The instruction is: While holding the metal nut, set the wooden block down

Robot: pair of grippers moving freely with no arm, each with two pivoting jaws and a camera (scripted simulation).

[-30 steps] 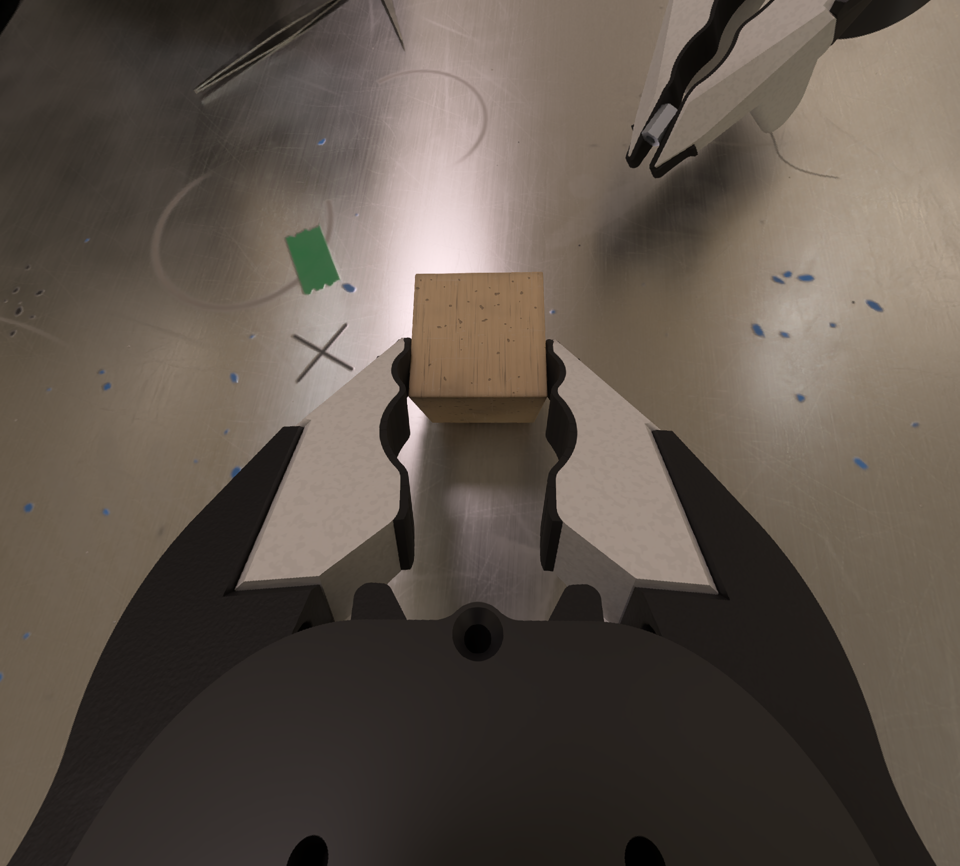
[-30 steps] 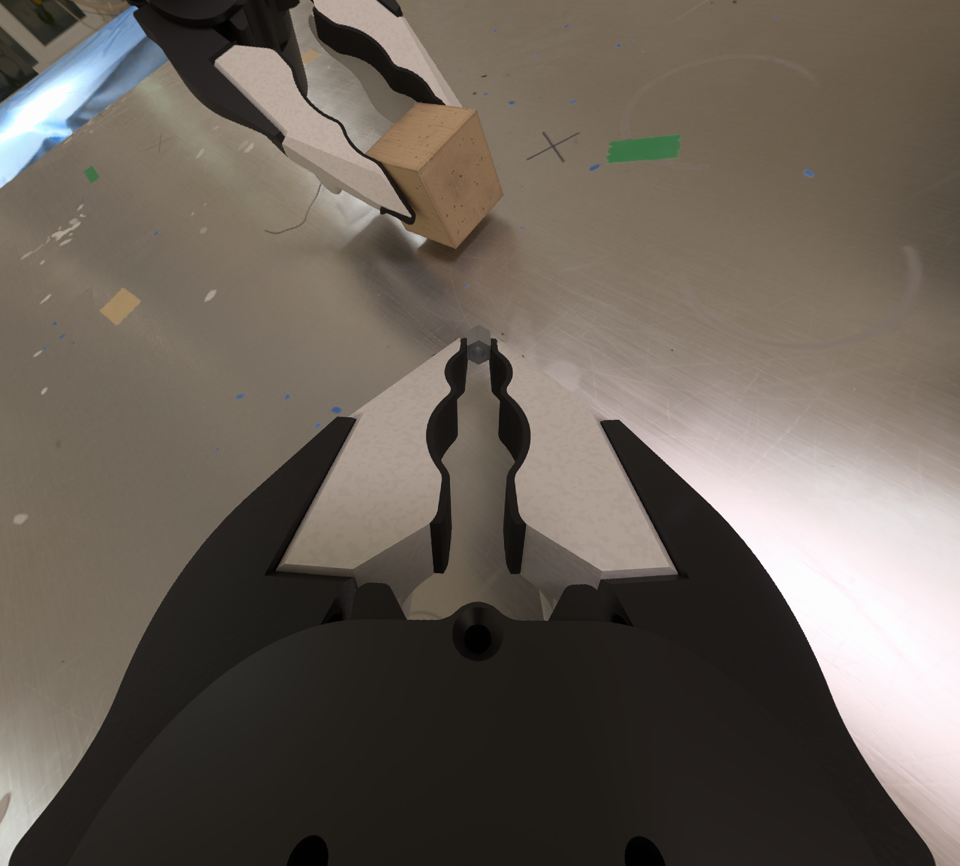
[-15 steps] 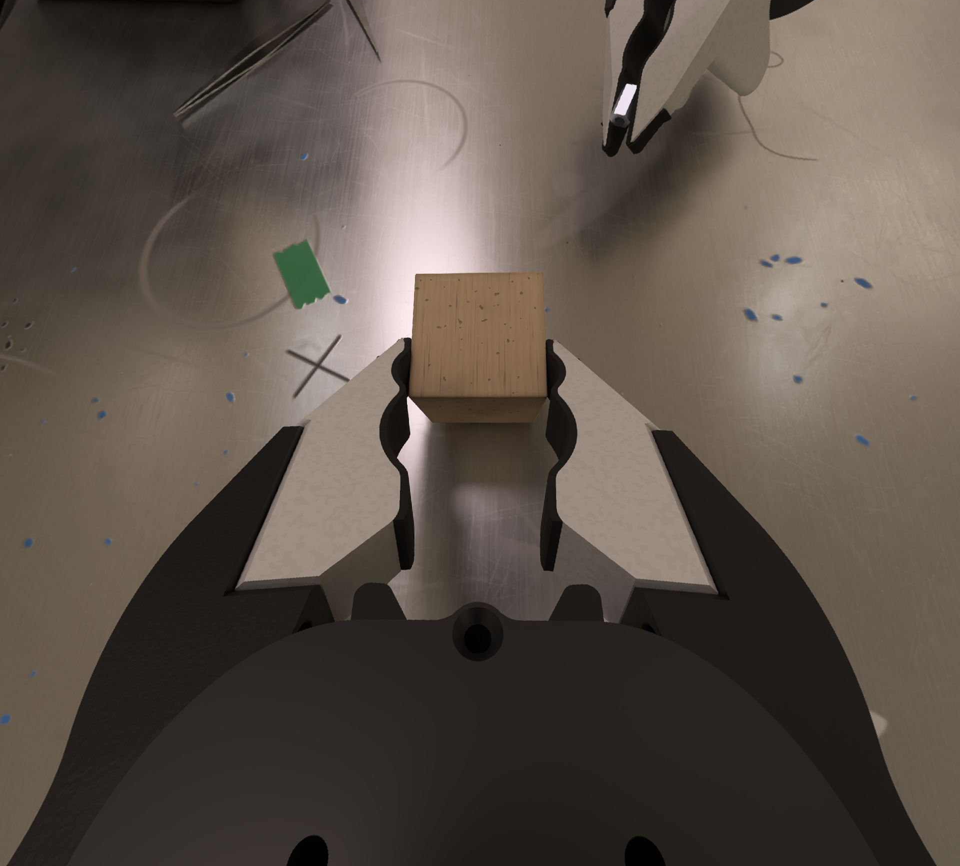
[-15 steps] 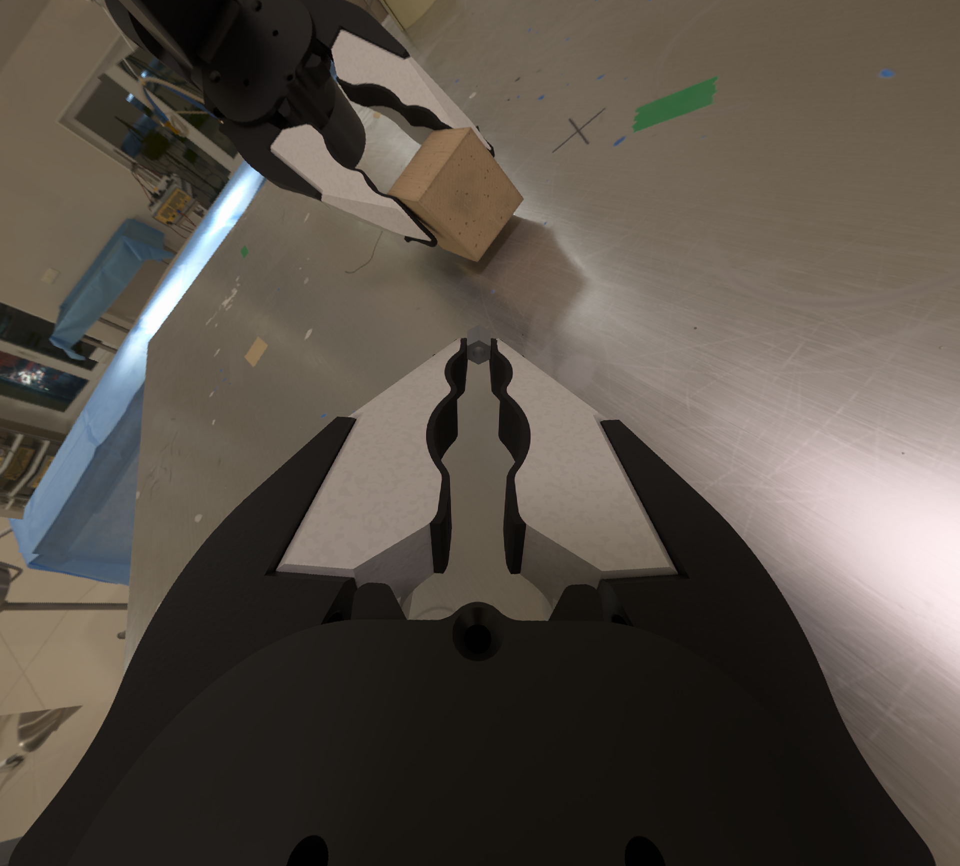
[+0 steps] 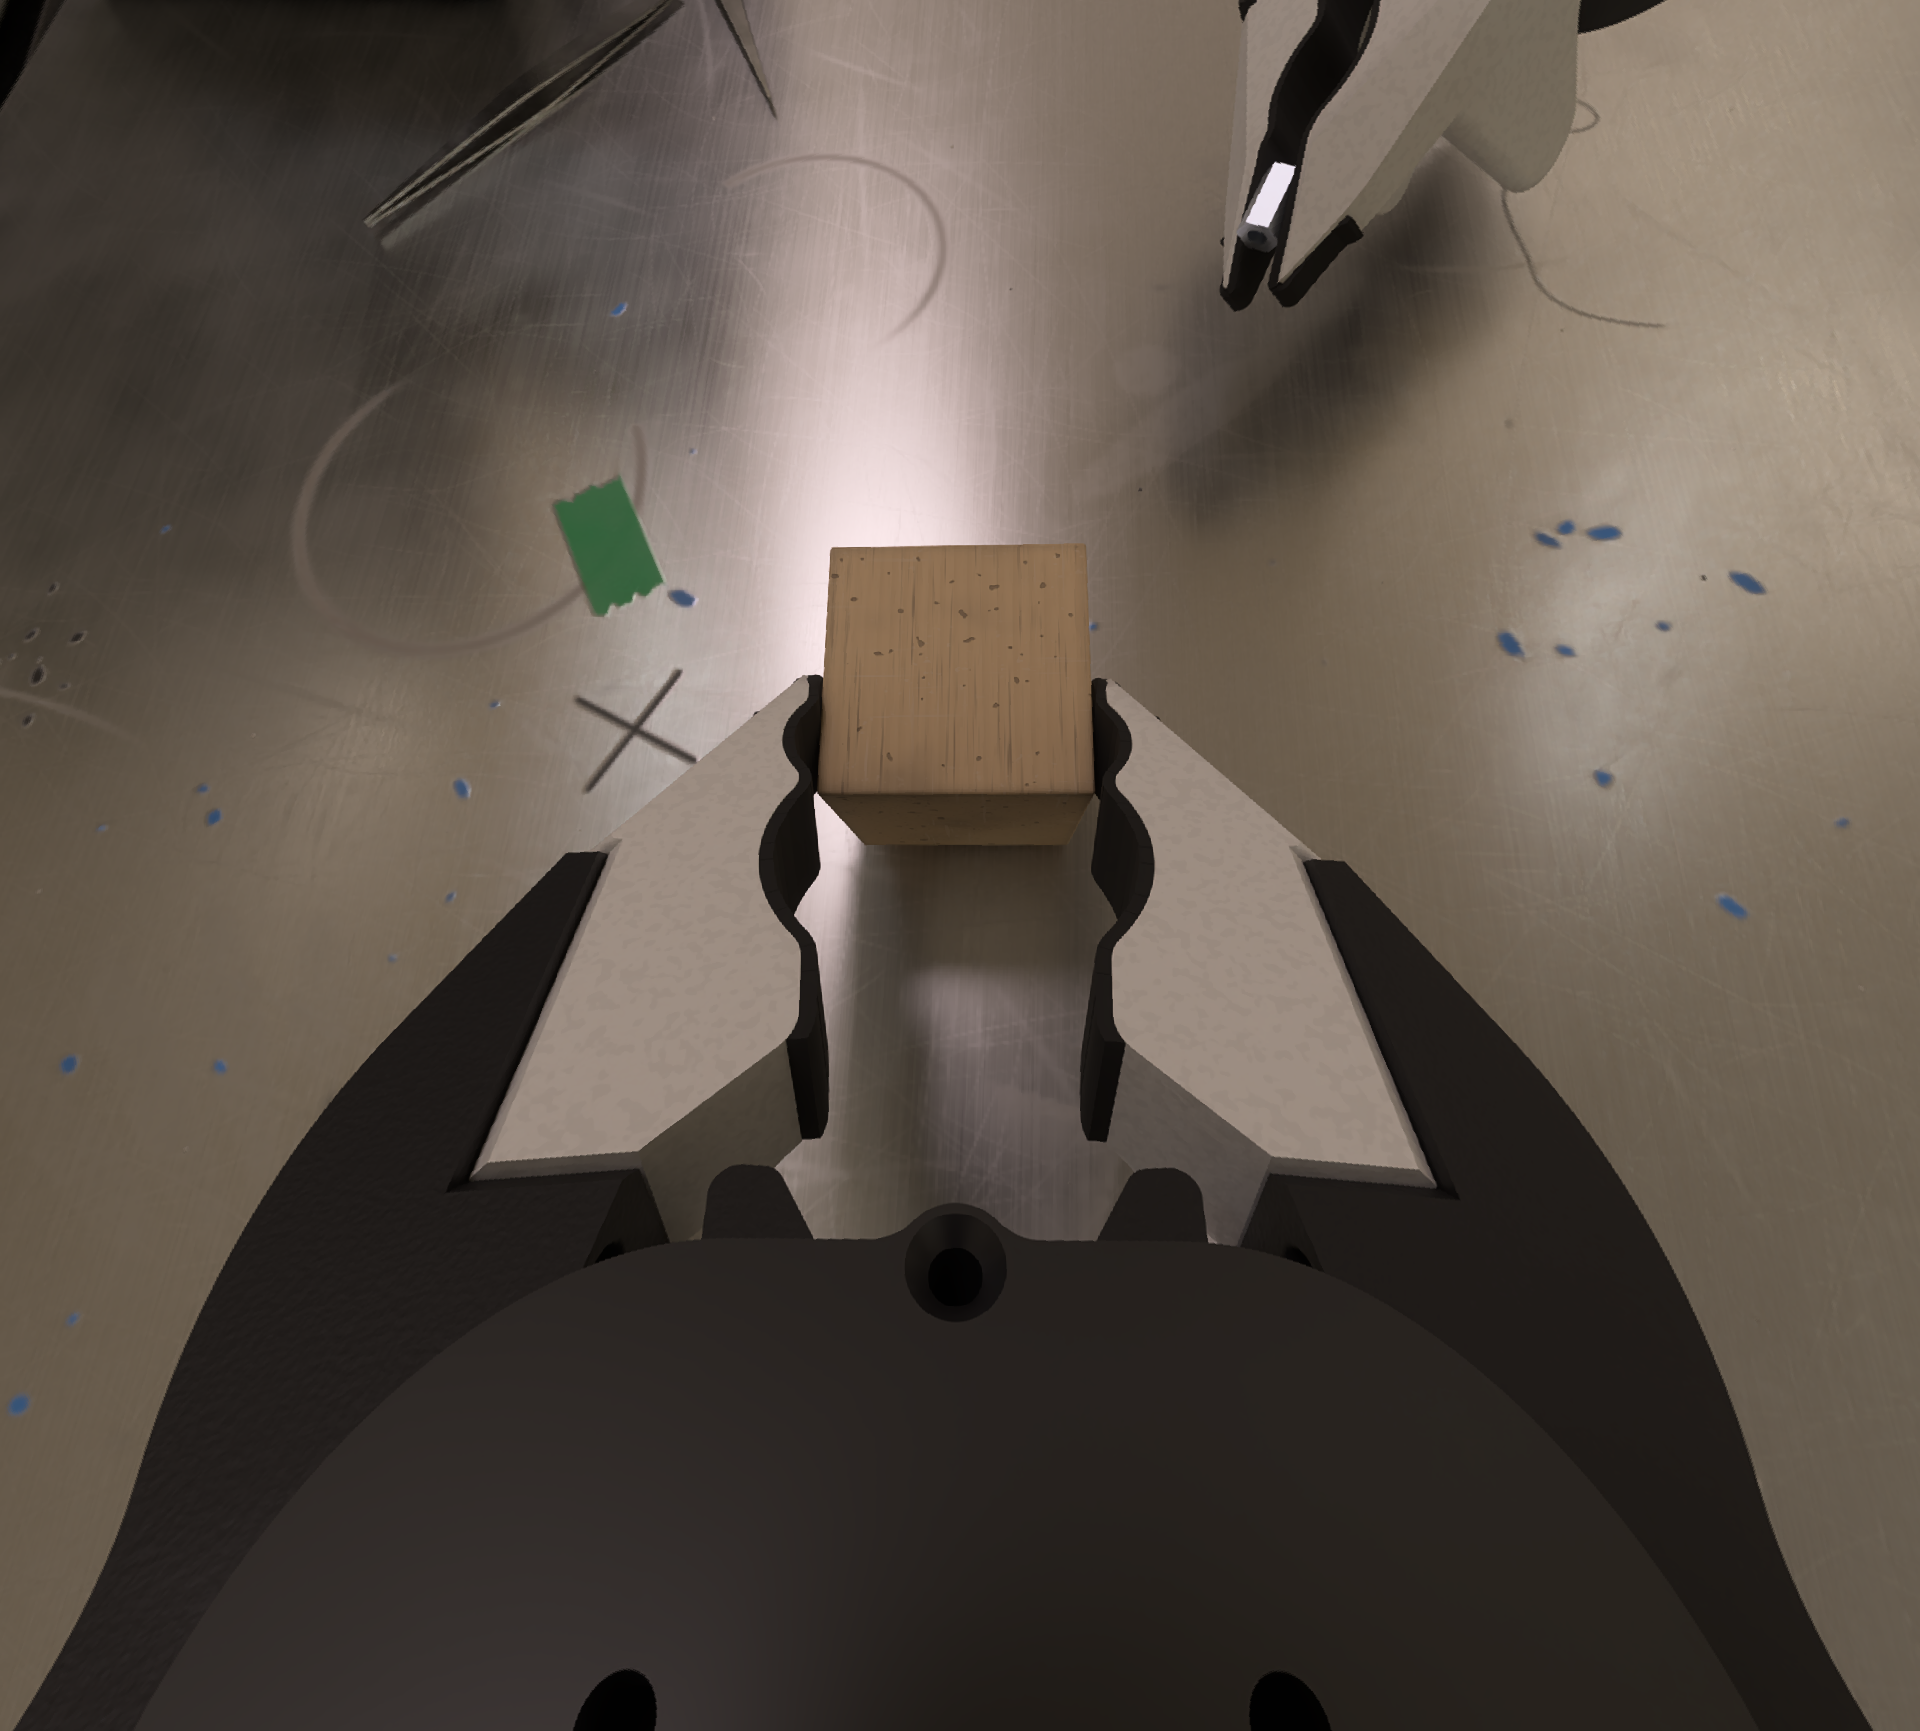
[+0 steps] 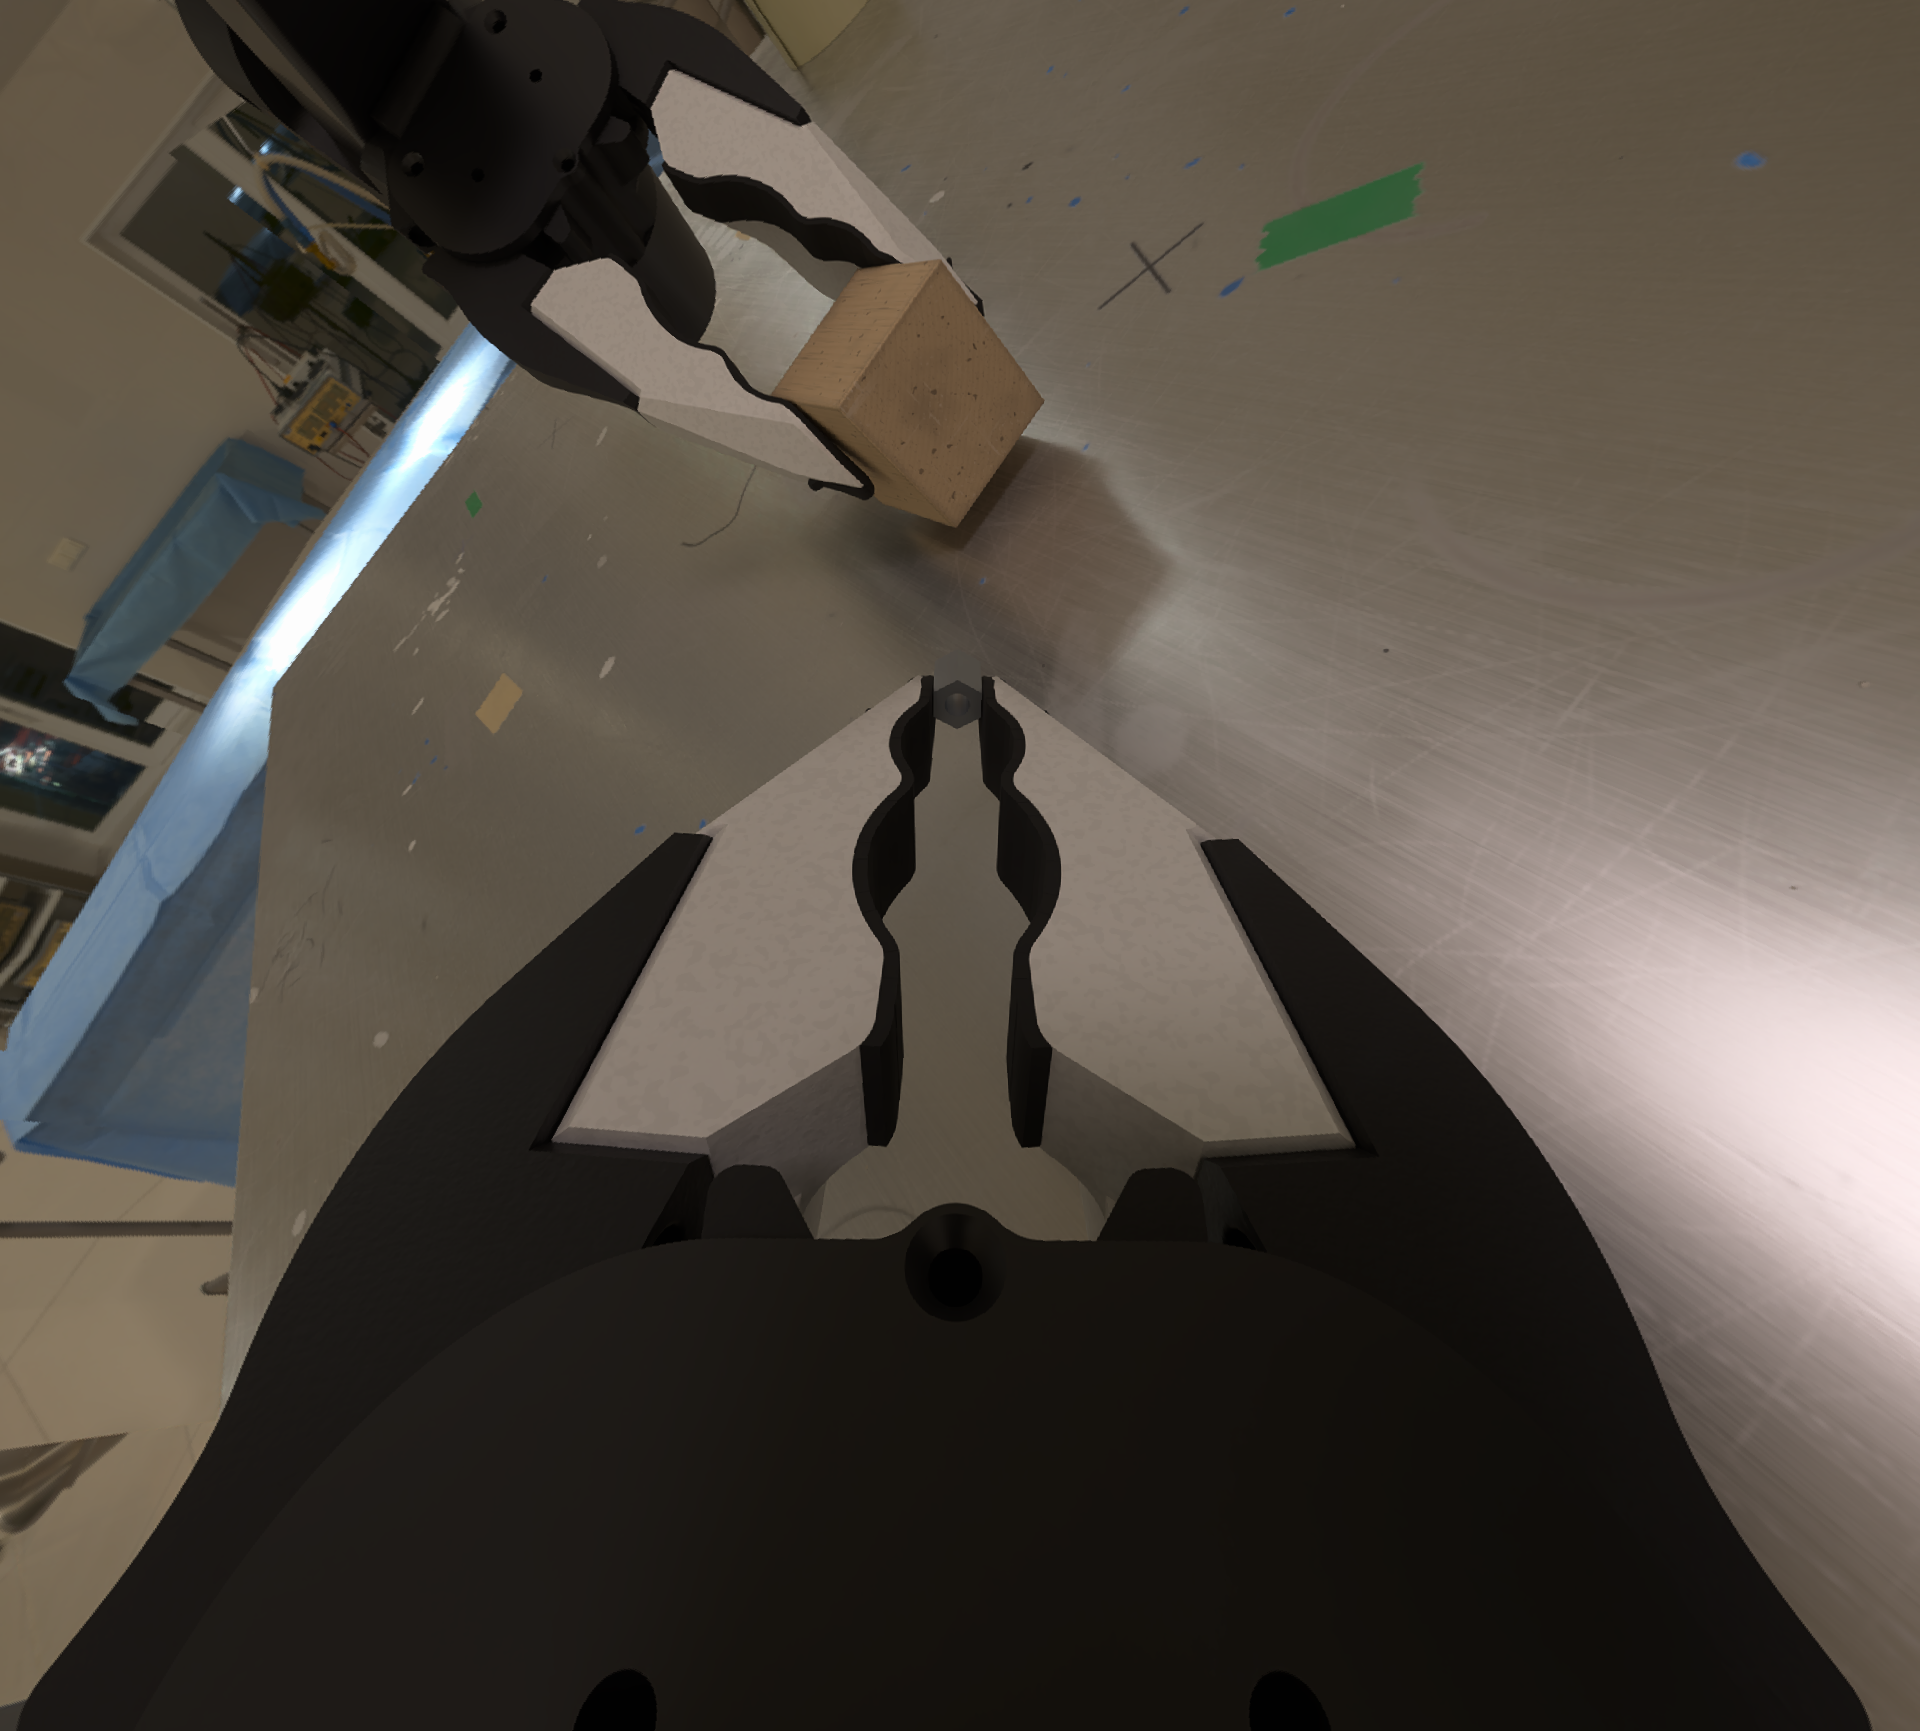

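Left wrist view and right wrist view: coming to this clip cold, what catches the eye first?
The pale wooden block stands out first, clamped at the tips of the left gripper under a bright glare on the scratched metal table. Next comes the right gripper, pinching a tiny metal nut at its very tips. On the table left of the block, a strip of green tape lies beside a drawn cross.

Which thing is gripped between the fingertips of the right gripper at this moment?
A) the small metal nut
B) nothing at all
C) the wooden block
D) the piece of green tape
A: the right gripper is shut on the small metal nut at its tips, while the wooden block sits in the left gripper.
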